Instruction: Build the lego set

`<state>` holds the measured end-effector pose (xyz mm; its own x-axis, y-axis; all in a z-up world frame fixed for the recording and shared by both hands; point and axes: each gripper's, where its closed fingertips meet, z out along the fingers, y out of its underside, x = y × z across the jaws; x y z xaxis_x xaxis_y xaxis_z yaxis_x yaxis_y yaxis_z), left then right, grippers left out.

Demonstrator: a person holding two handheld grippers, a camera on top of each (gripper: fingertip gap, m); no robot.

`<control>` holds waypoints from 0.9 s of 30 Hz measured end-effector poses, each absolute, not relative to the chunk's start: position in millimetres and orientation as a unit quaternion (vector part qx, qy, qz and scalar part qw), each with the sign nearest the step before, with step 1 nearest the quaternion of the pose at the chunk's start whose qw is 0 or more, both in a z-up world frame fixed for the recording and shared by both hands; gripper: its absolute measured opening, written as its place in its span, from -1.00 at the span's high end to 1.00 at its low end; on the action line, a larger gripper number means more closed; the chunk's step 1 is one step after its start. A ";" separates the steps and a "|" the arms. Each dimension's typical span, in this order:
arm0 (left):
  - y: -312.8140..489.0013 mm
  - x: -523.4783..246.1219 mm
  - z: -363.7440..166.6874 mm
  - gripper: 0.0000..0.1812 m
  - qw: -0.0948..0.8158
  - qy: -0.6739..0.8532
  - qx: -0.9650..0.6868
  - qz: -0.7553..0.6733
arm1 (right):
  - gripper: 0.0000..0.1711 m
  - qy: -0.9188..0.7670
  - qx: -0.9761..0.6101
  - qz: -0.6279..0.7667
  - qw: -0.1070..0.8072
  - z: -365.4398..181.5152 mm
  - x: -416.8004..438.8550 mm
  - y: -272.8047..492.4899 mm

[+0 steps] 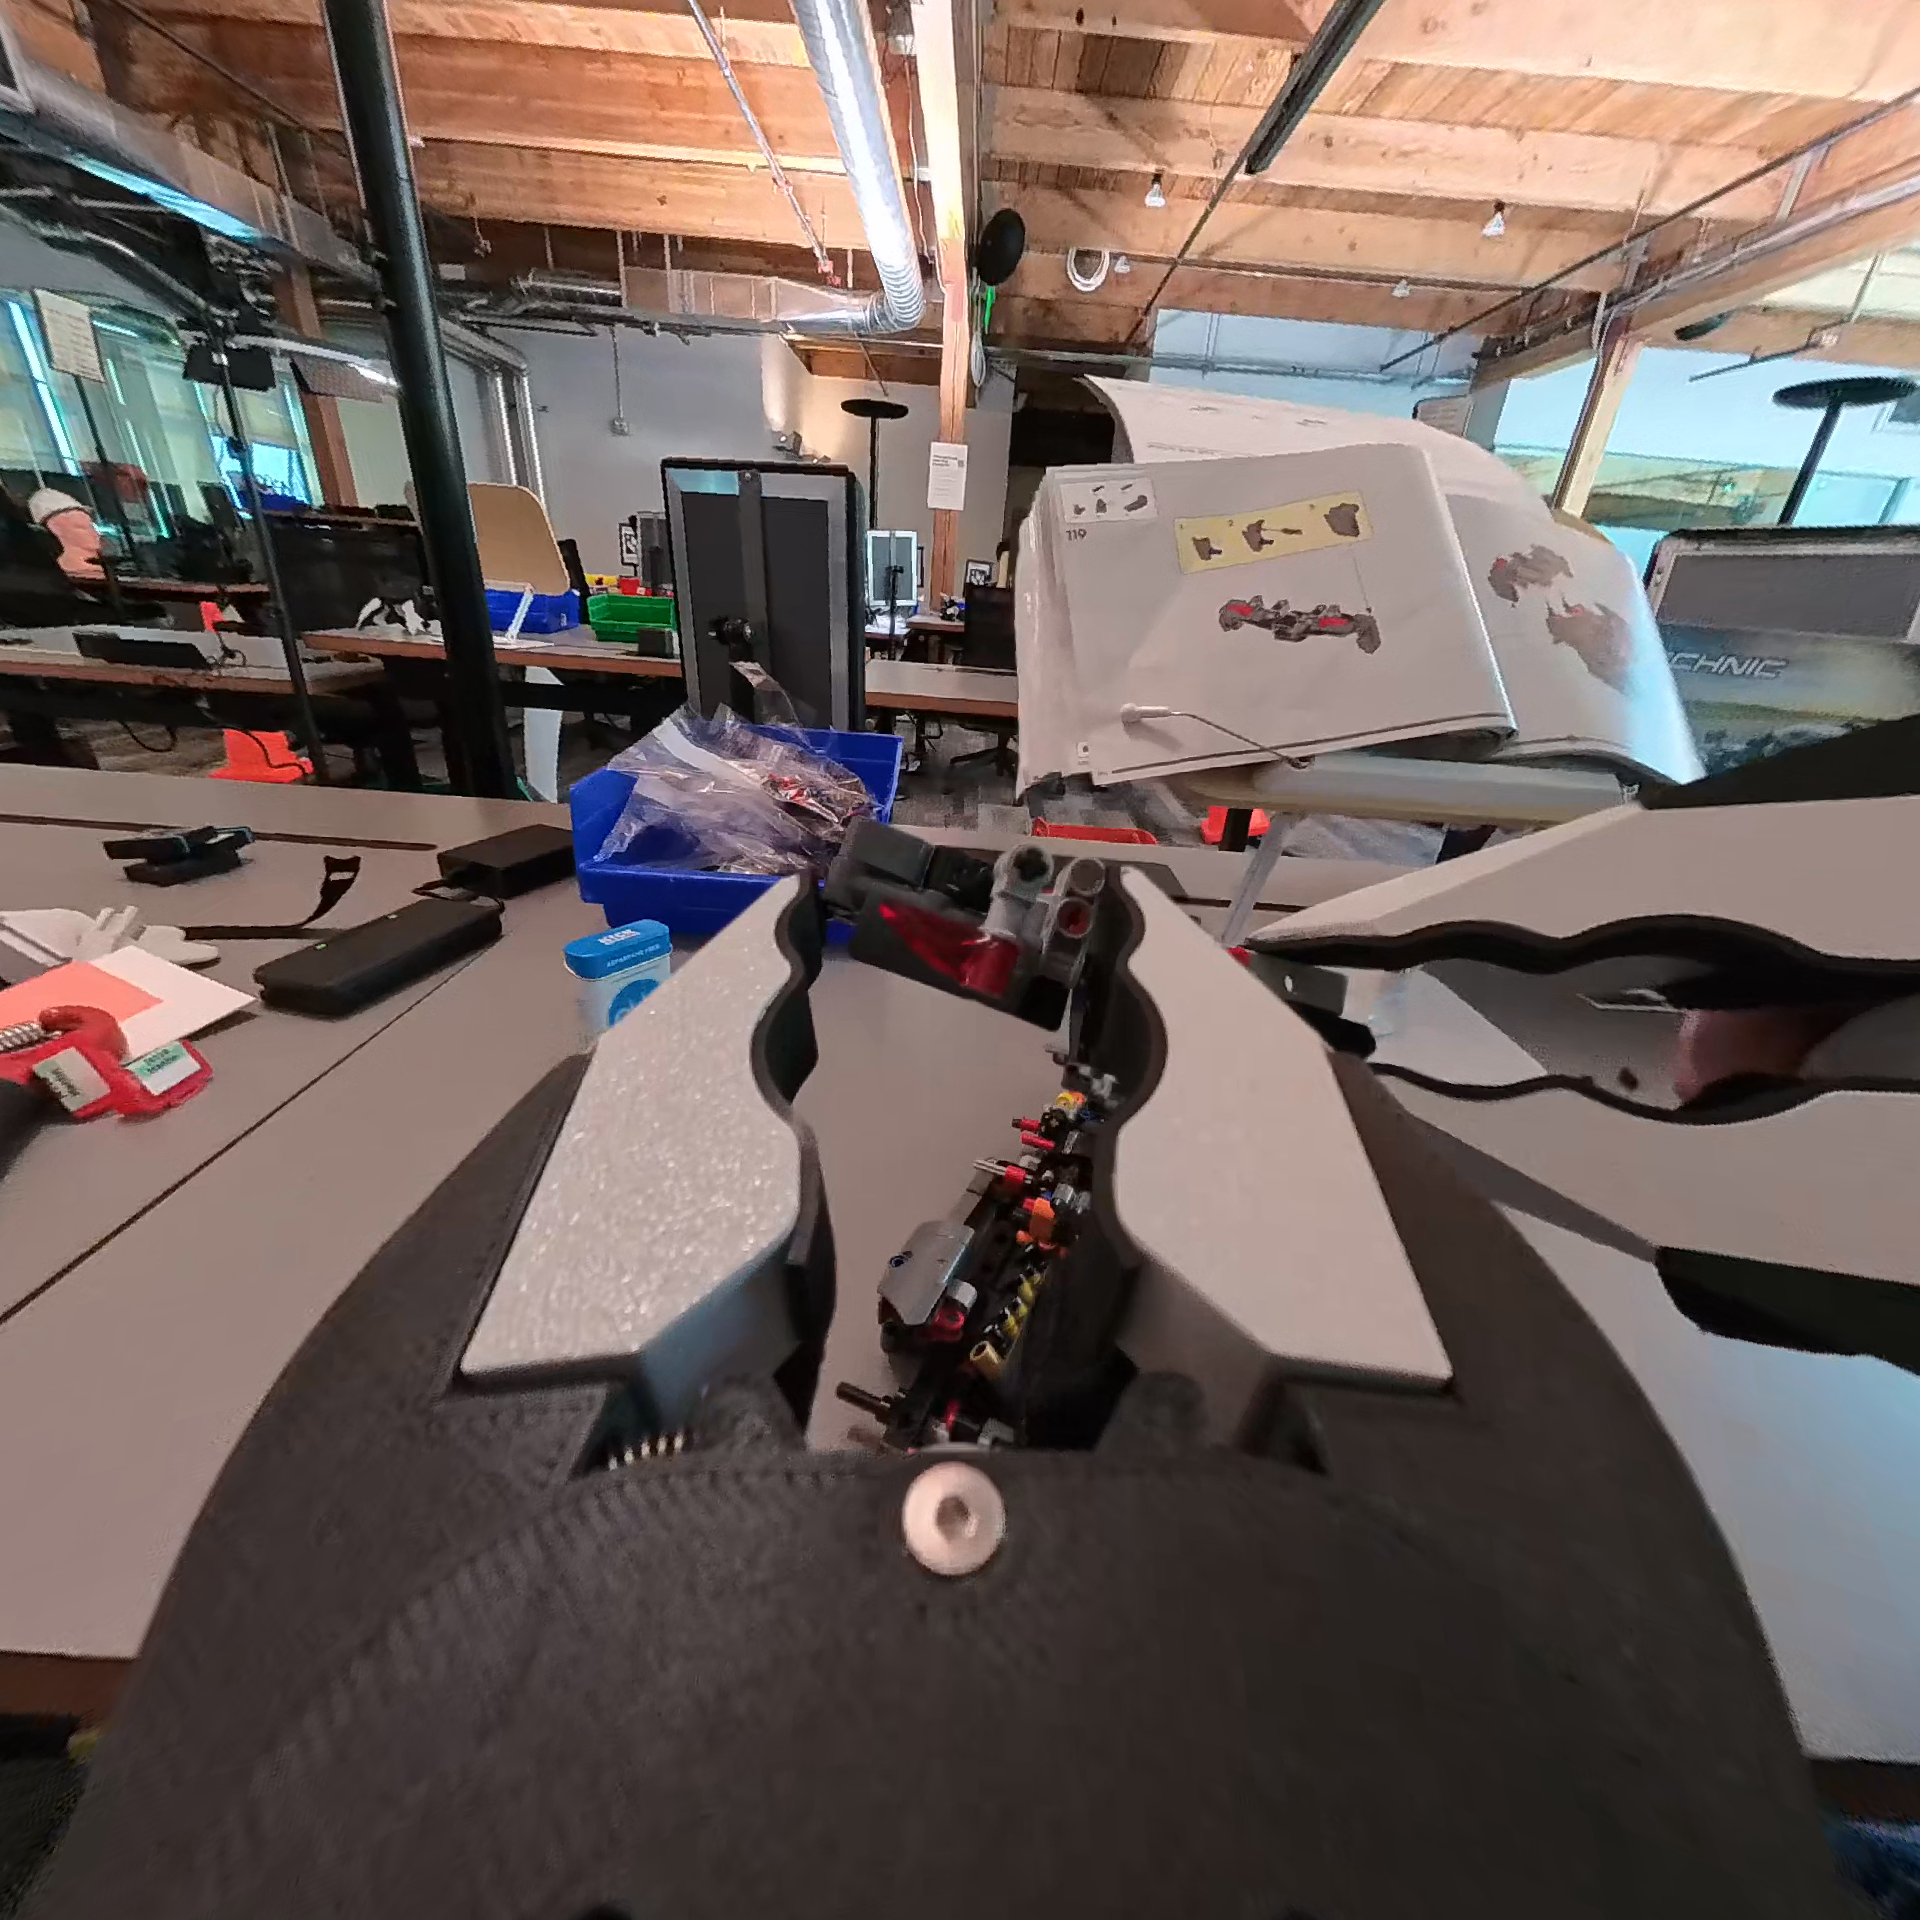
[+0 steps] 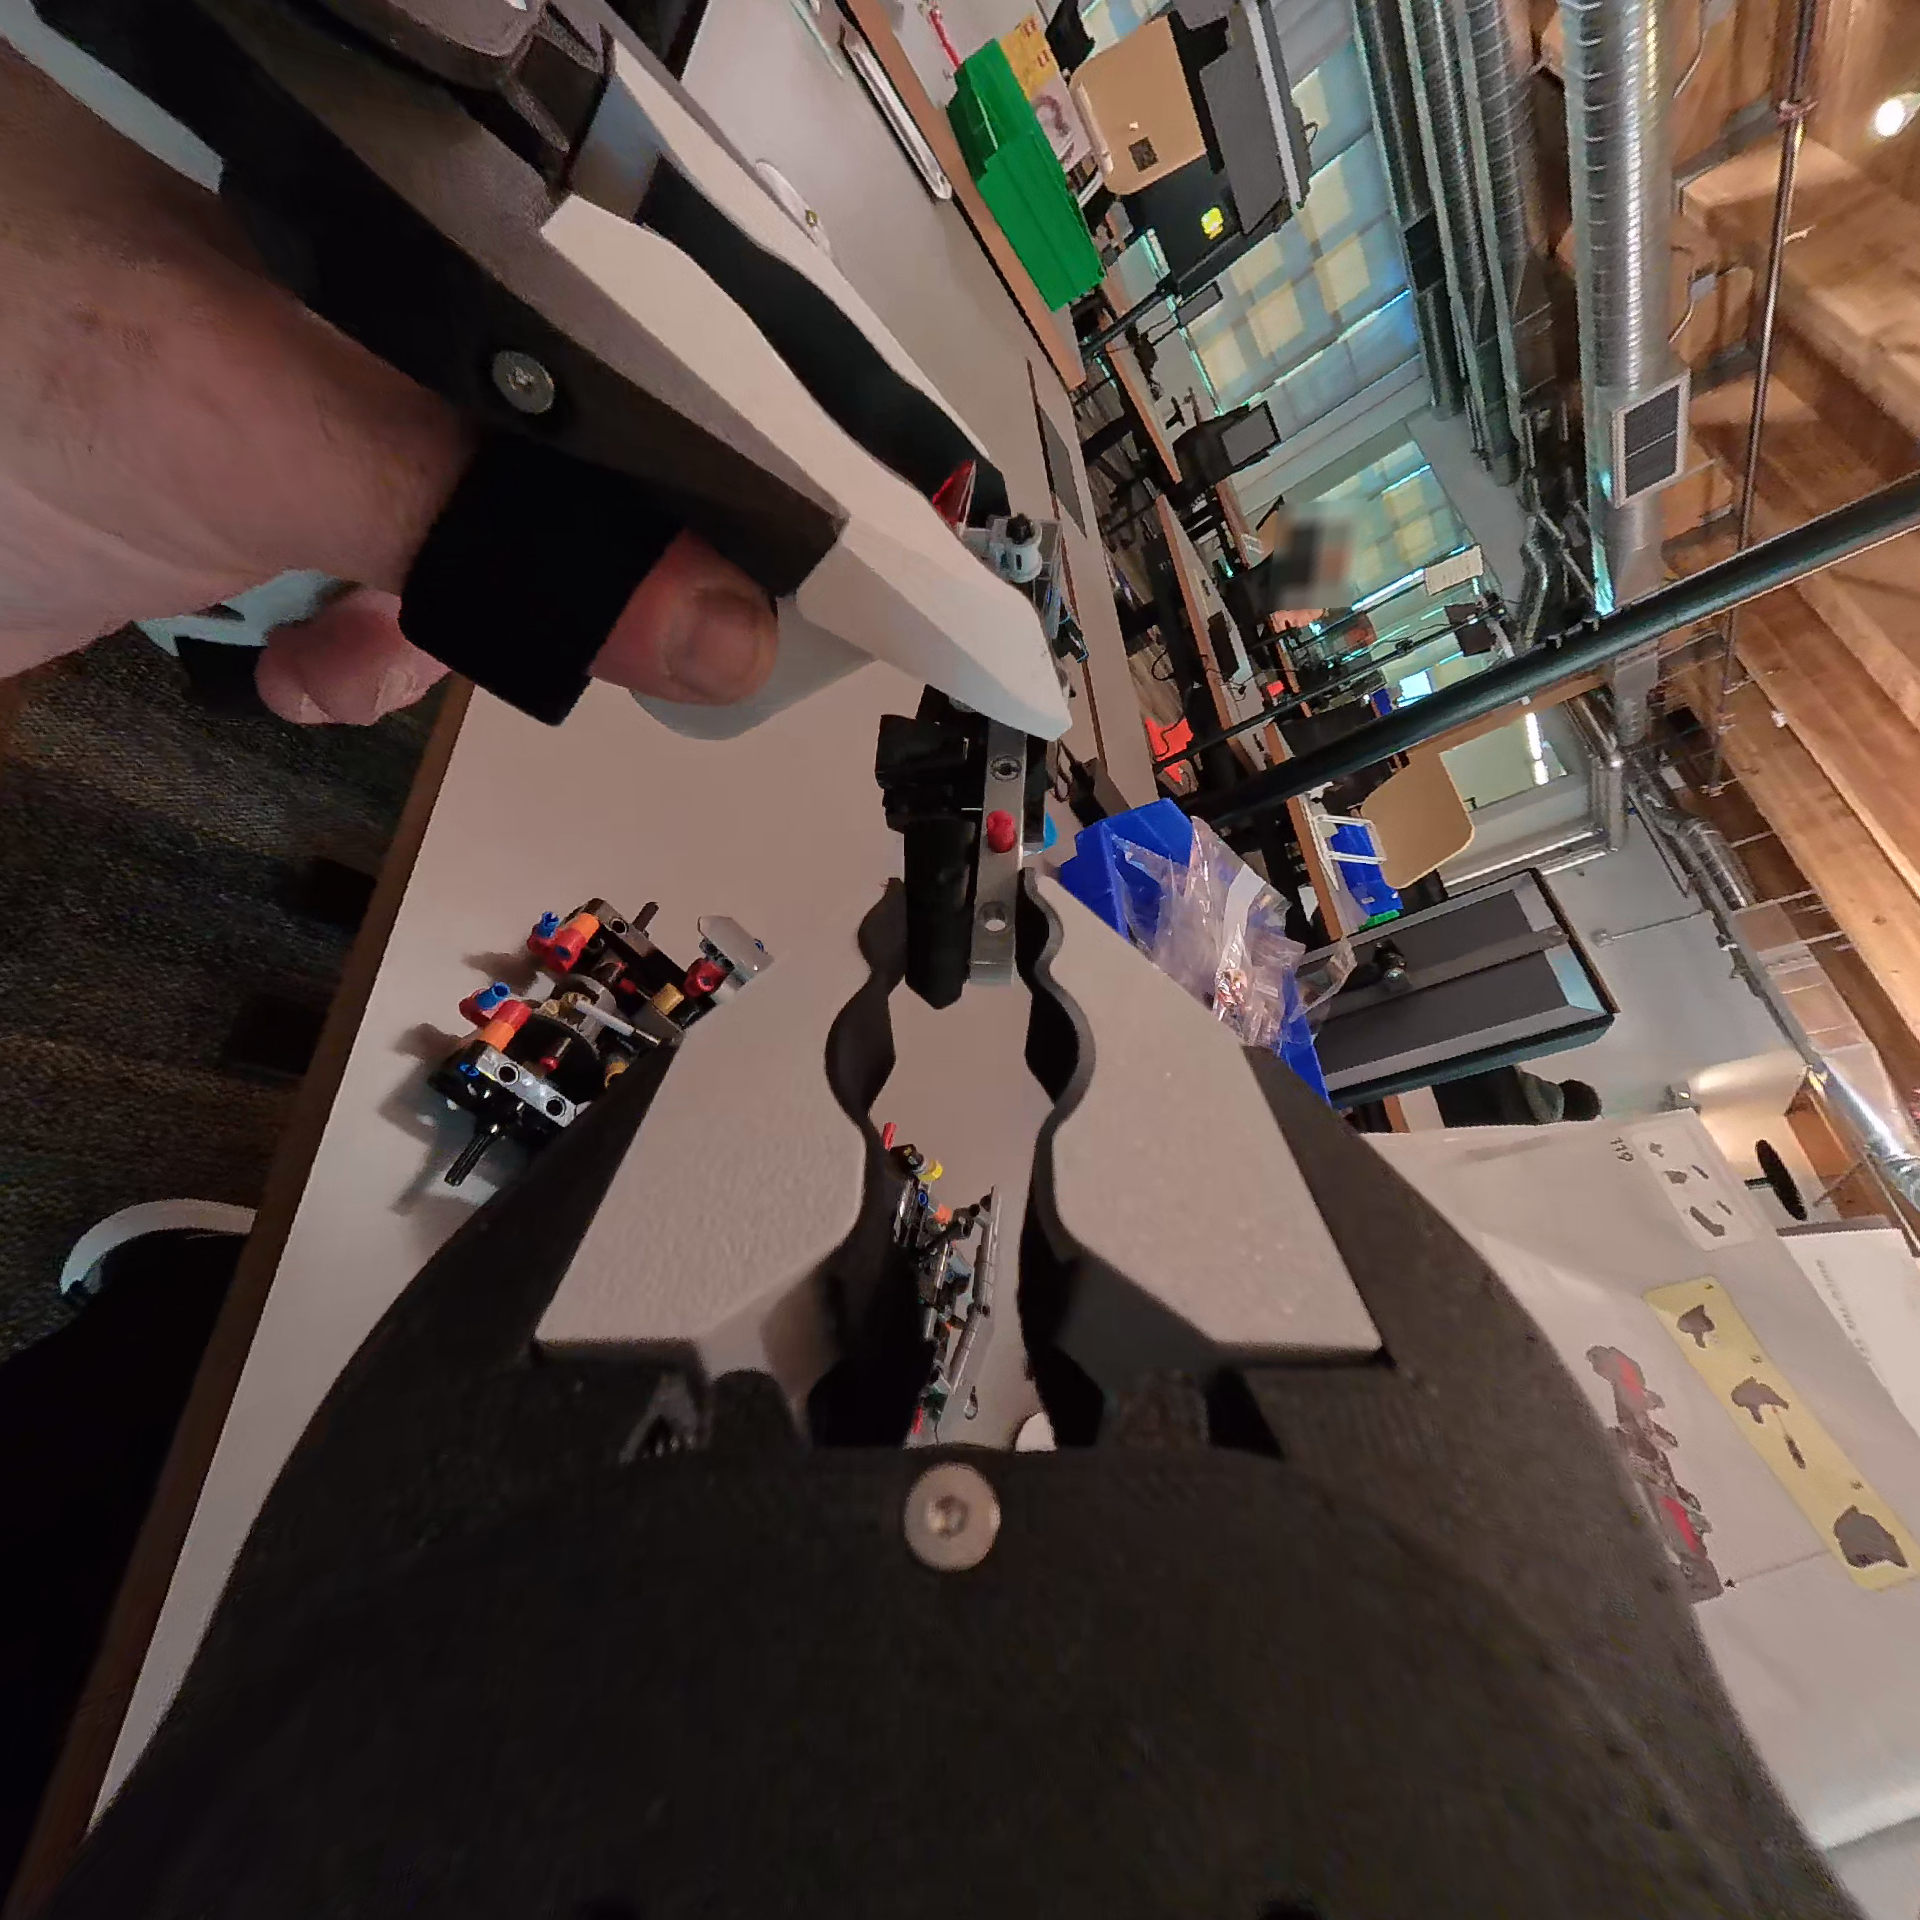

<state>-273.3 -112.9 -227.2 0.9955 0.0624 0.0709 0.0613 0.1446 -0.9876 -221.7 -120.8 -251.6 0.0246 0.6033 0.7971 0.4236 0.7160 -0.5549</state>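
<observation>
My left gripper (image 1: 966, 894) is shut on a black, grey and red lego sub-assembly (image 1: 977, 935), held above the grey table (image 1: 312, 1195). My right gripper (image 2: 961, 899) is shut on the black and grey lower end of the same sub-assembly (image 2: 951, 883). It enters the left wrist view from the right (image 1: 1309, 997). A hand holds the left gripper (image 2: 1023, 603) at the top left of the right wrist view. A long lego chassis (image 1: 1008, 1236) lies on the table under both grippers (image 2: 940, 1247). A smaller black lego module (image 2: 582, 1018) lies near the table's edge.
A blue bin (image 1: 644, 873) with plastic bags of parts stands behind the grippers (image 2: 1122, 862). An open instruction booklet (image 1: 1299, 623) rests on a stand at the right. A black power bank (image 1: 374, 956), a small tin (image 1: 618, 966) and a red clamp (image 1: 94, 1060) lie at the left. The right tips stand about 15 cm off the smaller black lego module (image 2: 582, 1018).
</observation>
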 end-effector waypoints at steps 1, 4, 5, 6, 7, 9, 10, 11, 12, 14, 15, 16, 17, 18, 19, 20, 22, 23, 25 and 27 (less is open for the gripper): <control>-112.9 -273.7 -226.3 0.43 0.757 -0.049 -0.651 0.001 | 0.79 -0.694 -0.369 0.072 0.614 -251.0 -222.1 -121.2; -111.3 -275.1 -225.2 0.43 0.757 -0.065 -0.650 -0.023 | 0.79 -0.689 -0.370 0.077 0.618 -248.3 -223.2 -121.1; -110.6 -275.5 -225.3 0.43 0.757 -0.071 -0.649 -0.028 | 0.79 -0.688 -0.371 0.077 0.619 -247.7 -223.3 -120.9; -109.9 -276.0 -225.7 0.43 0.756 -0.077 -0.649 -0.032 | 0.79 -0.687 -0.372 0.078 0.619 -247.6 -223.6 -120.8; -109.7 -276.3 -225.4 0.43 0.757 -0.085 -0.647 -0.038 | 0.79 -0.685 -0.373 0.079 0.621 -247.2 -224.0 -120.8; -109.3 -276.9 -225.7 0.43 0.760 -0.095 -0.642 -0.049 | 0.79 -0.684 -0.374 0.082 0.621 -246.8 -224.6 -120.7; -109.2 -277.3 -225.8 0.43 0.761 -0.096 -0.640 -0.050 | 0.79 -0.683 -0.375 0.083 0.621 -246.9 -224.8 -120.4; -109.1 -277.4 -225.6 0.43 0.762 -0.097 -0.638 -0.052 | 0.79 -0.683 -0.376 0.085 0.620 -247.0 -225.1 -119.8; -109.0 -277.3 -225.4 0.43 0.763 -0.096 -0.637 -0.054 | 0.79 -0.683 -0.377 0.088 0.620 -247.1 -225.4 -119.5; -108.9 -277.5 -225.0 0.43 0.763 -0.092 -0.638 -0.048 | 0.79 -0.683 -0.379 0.092 0.618 -247.1 -225.6 -119.2; -108.7 -277.5 -224.4 0.43 0.763 -0.094 -0.638 -0.050 | 0.79 -0.682 -0.380 0.091 0.618 -247.0 -225.6 -118.4; -108.7 -277.4 -223.7 0.42 0.764 -0.094 -0.637 -0.051 | 0.79 -0.682 -0.381 0.093 0.617 -247.1 -225.7 -117.7; -108.9 -277.5 -222.7 0.42 0.765 -0.093 -0.635 -0.051 | 0.79 -0.681 -0.383 0.097 0.616 -247.2 -225.8 -117.2; -109.2 -278.0 -221.8 0.41 0.765 -0.093 -0.635 -0.050 | 0.79 -0.681 -0.386 0.102 0.614 -247.7 -225.8 -116.7; -109.8 -278.9 -220.5 0.38 0.766 -0.095 -0.634 -0.048 | 0.79 -0.681 -0.390 0.110 0.610 -248.1 -226.0 -116.6; -110.6 -278.8 -219.3 0.35 0.767 -0.091 -0.633 -0.047 | 0.79 -0.680 -0.394 0.118 0.607 -248.2 -225.9 -116.3; -112.0 -278.9 -218.5 0.35 0.765 -0.085 -0.637 -0.043 | 0.79 -0.677 -0.399 0.118 0.607 -247.5 -225.2 -113.7; -113.3 -278.6 -217.6 0.37 0.766 -0.082 -0.636 -0.041 | 0.79 -0.676 -0.401 0.121 0.606 -247.3 -225.2 -113.1; -113.3 -275.7 -219.4 0.38 0.760 -0.072 -0.645 -0.038 | 0.79 -0.675 -0.404 0.127 0.604 -247.5 -225.4 -112.9; -114.9 -273.7 -219.9 0.36 0.759 -0.064 -0.647 -0.031 | 0.79 -0.675 -0.410 0.140 0.597 -248.7 -225.8 -113.9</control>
<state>-273.7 -114.9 -219.9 0.9899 0.0347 0.1375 0.1303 0.1606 -0.9784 -225.8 -113.9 -248.7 0.0500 0.7203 0.6918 0.3866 0.6247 -0.6784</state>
